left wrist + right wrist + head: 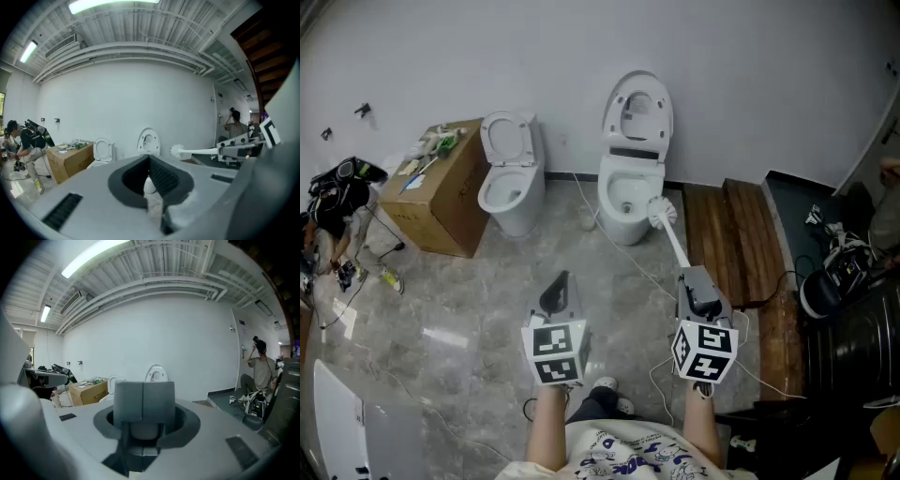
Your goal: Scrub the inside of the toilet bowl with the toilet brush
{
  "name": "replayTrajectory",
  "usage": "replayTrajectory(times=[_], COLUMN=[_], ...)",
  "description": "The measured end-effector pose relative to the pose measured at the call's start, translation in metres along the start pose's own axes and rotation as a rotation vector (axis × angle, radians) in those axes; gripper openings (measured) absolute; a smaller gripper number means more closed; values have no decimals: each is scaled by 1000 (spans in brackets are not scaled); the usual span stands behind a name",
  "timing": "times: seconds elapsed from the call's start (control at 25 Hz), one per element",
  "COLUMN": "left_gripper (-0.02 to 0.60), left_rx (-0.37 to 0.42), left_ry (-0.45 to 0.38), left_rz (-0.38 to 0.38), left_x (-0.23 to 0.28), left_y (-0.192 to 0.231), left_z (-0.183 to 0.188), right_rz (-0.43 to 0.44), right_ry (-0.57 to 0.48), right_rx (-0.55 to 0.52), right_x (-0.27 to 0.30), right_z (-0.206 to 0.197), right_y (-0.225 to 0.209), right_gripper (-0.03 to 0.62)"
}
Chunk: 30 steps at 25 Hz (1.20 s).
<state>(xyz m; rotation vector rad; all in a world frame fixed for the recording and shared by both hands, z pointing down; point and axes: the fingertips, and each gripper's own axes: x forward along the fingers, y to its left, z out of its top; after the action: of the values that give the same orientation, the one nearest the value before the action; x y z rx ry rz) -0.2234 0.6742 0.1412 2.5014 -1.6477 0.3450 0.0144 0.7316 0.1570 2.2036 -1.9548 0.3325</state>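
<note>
Toilet brush (673,240), one in number, is clamped by its white handle in the right gripper (695,281). That gripper's own view shows its two jaws pressed flat together with only a seam between them. We find the left gripper (555,293) with its jaws parted, ribbed inner faces showing, and nothing held between them. It hangs beside the right gripper, well short of either fixture. From the right gripper the handle runs forward and slightly left to the bristle head (662,212), which sits at the right edge of the nearer toilet bowl (610,184). We cannot tell whether the bristles touch the rim. We count two toilets, both white, both standing against the back wall with seats and lids raised. The second toilet (508,192) stands to the left of the first. One cardboard box (441,197) sits just left of that second toilet, with small items lying on top. Dark wooden boards (736,239) lie on the floor to the right of the brush. One white cable (619,251) trails across the grey tiles between the toilets and the grippers.
</note>
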Motion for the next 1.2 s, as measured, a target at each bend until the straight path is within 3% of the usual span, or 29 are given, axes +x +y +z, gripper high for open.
replayTrajectory(times=[0.64,1.2], left_gripper=[2,2], left_rx=[3,-8], left_ry=[-6,-4], left_rz=[-1,-16], left_x=[10,62], left_y=[10,45], left_z=[4,10], right_rz=[-5,-13], right_ry=[-3,20], right_rx=[8,30], right_x=[13,69], right_z=[2,7], right_y=[3,19], right_gripper=[169,169])
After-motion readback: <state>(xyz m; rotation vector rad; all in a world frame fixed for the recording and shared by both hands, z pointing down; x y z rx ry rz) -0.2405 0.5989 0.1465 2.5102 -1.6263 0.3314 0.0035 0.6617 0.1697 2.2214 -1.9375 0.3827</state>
